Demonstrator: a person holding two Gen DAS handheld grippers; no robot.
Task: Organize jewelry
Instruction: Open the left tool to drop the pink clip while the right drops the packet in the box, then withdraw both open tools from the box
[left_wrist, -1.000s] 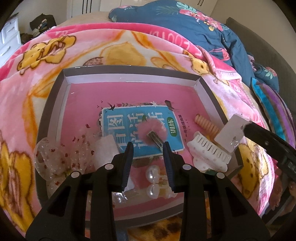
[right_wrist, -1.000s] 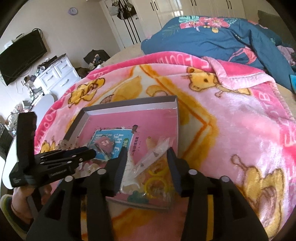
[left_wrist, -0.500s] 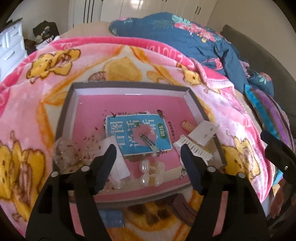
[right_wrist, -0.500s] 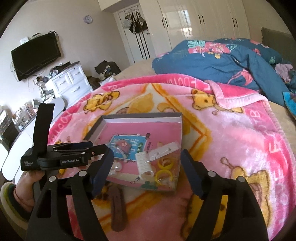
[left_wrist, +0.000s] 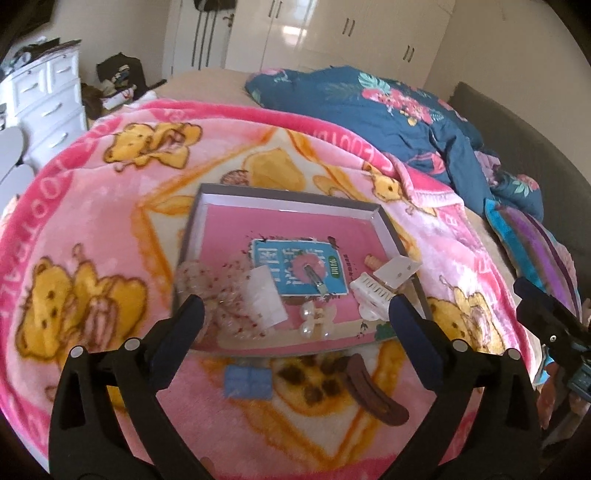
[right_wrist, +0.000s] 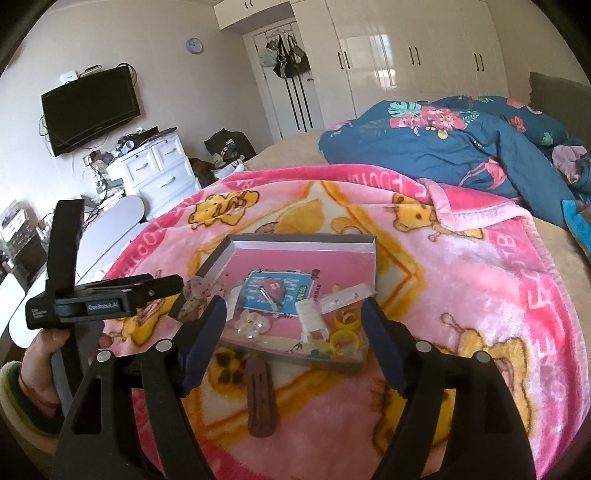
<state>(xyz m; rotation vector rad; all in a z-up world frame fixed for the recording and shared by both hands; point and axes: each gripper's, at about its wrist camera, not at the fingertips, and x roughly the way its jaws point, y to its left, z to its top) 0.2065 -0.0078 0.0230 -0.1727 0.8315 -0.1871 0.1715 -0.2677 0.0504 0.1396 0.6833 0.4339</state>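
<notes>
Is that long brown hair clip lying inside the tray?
No, the brown hair clip lies on the pink blanket, just outside the tray's near edge.

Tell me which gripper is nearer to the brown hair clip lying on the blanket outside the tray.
Hard to call; both hover open above it. In each wrist view the brown hair clip lies between the fingers. The left gripper seems slightly nearer than the right gripper.
</notes>
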